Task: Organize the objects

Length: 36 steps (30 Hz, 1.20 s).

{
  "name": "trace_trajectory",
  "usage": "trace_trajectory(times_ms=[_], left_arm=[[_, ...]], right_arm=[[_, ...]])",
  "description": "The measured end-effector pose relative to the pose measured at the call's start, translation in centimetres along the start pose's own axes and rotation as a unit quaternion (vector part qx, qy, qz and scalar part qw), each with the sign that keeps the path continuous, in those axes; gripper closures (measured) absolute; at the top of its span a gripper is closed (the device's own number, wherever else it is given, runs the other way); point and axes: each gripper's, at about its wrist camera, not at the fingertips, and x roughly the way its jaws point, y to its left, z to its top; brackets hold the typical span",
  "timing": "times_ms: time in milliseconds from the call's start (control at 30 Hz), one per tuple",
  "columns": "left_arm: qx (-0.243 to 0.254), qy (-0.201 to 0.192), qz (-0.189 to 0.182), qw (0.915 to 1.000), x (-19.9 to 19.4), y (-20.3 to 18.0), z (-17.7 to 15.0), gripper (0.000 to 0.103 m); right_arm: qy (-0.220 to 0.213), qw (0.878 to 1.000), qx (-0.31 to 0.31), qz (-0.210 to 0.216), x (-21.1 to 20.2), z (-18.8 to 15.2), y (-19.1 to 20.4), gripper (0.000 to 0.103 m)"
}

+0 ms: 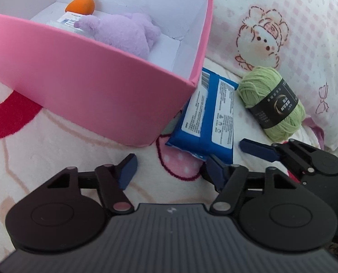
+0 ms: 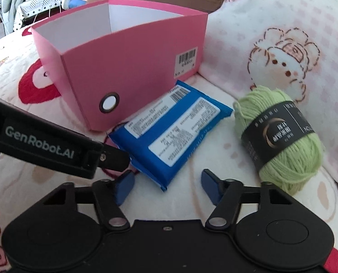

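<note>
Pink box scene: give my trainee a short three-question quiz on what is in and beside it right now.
1. True or false: the green yarn ball lies inside the pink box.
2. Which lies between the box and the yarn? A) orange egg-shaped item B) blue packet C) purple plush toy
3. Fill in: the left gripper and the right gripper each hold ____.

Key: 1 false; it lies on the blanket. 2 B. 3 nothing; both stand open.
</note>
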Motion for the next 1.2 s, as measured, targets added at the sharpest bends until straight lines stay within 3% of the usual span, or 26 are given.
trace_trajectory(times_ms=[200, 267, 567, 767, 933, 967, 1033, 1100, 1167, 1200], left_arm=[[-0.007, 0.010, -0.035, 0.9993, 0.2, 0.1, 0.0, 0.065], [-0.008, 0.013, -0.037, 0.9992, 0.4, 0.1, 0.0, 0.066], [-0.055, 0.018, -0.075, 0.9955, 0.2, 1.0, 0.1, 0.069], [-0.044, 0.020, -0.075, 0.9960, 0.0, 0.6, -0.2, 0.069], [-0.052, 0.012, -0.087, 0.9947, -1.1, 0.7, -0.3, 0.068], [-0.048, 0.006, -0.085, 0.9952, -1.2, 0.6, -0.2, 0.067], [-0.048, -0.008, -0.077, 0.9958, -1.3, 0.7, -0.2, 0.065], [-0.052, -0.008, -0.066, 0.9964, -1.1, 0.7, -0.1, 0.064], [-0.039, -0.013, -0.051, 0.9979, -1.3, 0.4, -0.2, 0.063], [-0.032, -0.016, -0.048, 0.9982, -1.4, 0.3, -0.2, 0.061]], right_arm=[[-0.016, 1.000, -0.007, 0.014, 0.5, -0.3, -0.2, 0.046], [-0.019, 1.000, 0.001, 0.023, 0.8, -0.2, -0.7, 0.047], [-0.024, 0.999, -0.045, 0.001, -0.3, 0.0, 1.3, 0.073], [-0.017, 0.998, -0.059, -0.008, -0.8, -0.4, 2.1, 0.086], [-0.012, 0.998, -0.059, -0.019, -1.6, -0.6, 2.7, 0.087], [-0.013, 0.998, -0.062, -0.021, -1.9, -0.6, 2.9, 0.086], [-0.016, 0.997, -0.070, -0.023, -2.3, -0.6, 3.1, 0.074], [-0.020, 0.995, -0.089, -0.028, -2.7, -0.7, 3.4, 0.040], [-0.035, 0.989, -0.142, -0.033, -2.7, -0.9, 3.2, 0.022], [-0.044, 0.985, -0.155, -0.053, -2.6, -1.1, 2.9, 0.019]])
